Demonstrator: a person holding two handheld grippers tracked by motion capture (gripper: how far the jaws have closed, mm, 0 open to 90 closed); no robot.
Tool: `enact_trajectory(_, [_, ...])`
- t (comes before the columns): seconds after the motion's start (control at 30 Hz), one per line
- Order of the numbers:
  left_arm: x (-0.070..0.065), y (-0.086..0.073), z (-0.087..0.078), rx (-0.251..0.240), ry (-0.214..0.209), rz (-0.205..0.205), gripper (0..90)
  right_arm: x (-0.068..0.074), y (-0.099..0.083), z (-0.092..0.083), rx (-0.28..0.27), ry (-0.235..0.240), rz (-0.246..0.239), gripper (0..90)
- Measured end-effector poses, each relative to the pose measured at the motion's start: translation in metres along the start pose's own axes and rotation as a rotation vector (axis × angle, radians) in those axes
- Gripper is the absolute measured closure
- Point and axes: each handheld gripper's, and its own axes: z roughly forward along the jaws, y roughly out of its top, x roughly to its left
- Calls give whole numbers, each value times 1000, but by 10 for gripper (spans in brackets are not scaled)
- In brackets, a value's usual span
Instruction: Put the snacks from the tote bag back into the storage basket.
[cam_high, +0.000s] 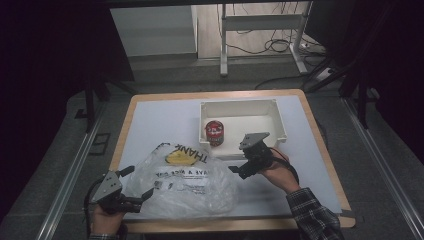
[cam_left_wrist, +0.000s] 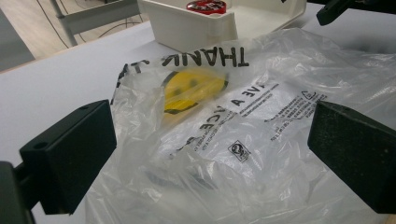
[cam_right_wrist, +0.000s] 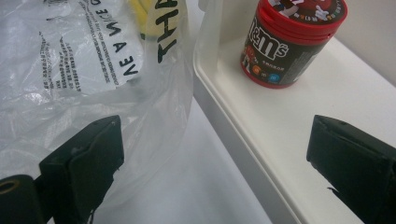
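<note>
Left gripper (cam_high: 138, 183): held at the bag's near-left corner; jaws are spread wide, with the bag seen between them in the left gripper view; no pad is seen pressing on the film.
Bag (cam_high: 187, 180): a clear plastic bag, crumpled, is laid flat on the table's near half; black lettering and a yellow smiley face (cam_left_wrist: 194, 91) are printed on it, toward its far edge.
Right gripper (cam_high: 239, 167): held just beside the bag's right edge, at the tub's near wall; jaws are spread wide and nothing is gripped. In the right gripper view one jaw is seen over the bag, the other over the tub's floor.
Table (cam_high: 155, 122): a white top with a wooden rim; the bag is borne on it.
Tub (cam_high: 277, 117): a white rectangular tub is set just beyond the bag, its near wall close to the bag's far edge.
Can (cam_high: 214, 133): a red-lidded sweets can is stood upright inside the tub, at the corner nearest the bag.
</note>
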Motion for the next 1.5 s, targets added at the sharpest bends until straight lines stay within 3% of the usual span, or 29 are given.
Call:
enact_trajectory(0.9, [0,0,0,0,-1,0,11,6,-9,-12,-3,-16,10,42])
enact_trajectory(1.5, [0,0,0,1,0,1,9,4,-25,-23,-23,-36,60,26])
